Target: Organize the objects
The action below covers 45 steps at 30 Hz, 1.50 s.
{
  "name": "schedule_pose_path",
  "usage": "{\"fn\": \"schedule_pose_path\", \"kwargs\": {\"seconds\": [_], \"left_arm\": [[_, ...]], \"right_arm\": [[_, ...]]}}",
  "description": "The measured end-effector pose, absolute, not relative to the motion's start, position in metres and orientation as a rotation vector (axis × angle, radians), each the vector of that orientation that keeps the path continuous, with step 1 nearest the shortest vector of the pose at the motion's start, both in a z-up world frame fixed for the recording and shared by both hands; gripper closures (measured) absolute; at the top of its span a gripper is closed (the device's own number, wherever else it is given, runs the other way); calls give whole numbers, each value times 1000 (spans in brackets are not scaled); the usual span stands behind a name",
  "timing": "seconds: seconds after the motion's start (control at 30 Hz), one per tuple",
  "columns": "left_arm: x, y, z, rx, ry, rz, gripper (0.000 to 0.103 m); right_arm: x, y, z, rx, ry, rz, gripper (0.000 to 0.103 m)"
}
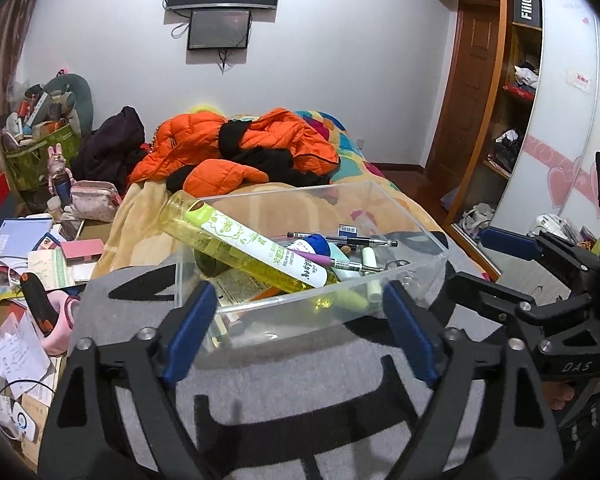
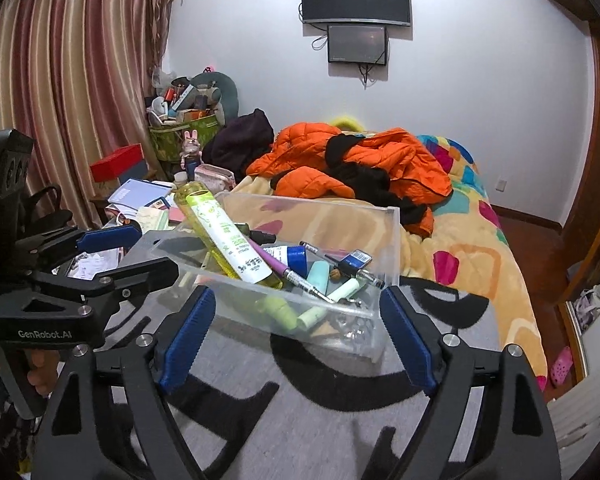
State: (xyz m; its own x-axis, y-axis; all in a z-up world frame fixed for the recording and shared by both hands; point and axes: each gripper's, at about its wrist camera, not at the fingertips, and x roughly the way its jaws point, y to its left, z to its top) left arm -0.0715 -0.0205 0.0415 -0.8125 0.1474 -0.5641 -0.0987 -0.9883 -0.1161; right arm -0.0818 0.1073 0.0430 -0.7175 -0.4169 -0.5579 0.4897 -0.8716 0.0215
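Your left gripper (image 1: 298, 330), marked "GenRobot.AI", and right gripper (image 2: 296, 334) gape empty before the clear plastic bin (image 1: 412, 276).

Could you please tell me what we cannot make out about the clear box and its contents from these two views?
- Bottle cap: both views, buried among the pens.
- Bottle label: both views, print too small to read.
- Items at the box bottom: both views, blurred through the wall and covered by the bottle.
- Rug near edge: both views, behind the gripper frames.

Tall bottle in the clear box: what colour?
Yellow bottle with a white-and-green label; clearest in the right wrist view.
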Motion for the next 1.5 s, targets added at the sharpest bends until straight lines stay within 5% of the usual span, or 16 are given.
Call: {"fn": "schedule_pose_path", "kwargs": {"seconds": [1.5], "left_arm": [[-55,-11,14,-921,-171,2817,5]], "right_arm": [[-68,121,22,865,87,-2558,17]]}}
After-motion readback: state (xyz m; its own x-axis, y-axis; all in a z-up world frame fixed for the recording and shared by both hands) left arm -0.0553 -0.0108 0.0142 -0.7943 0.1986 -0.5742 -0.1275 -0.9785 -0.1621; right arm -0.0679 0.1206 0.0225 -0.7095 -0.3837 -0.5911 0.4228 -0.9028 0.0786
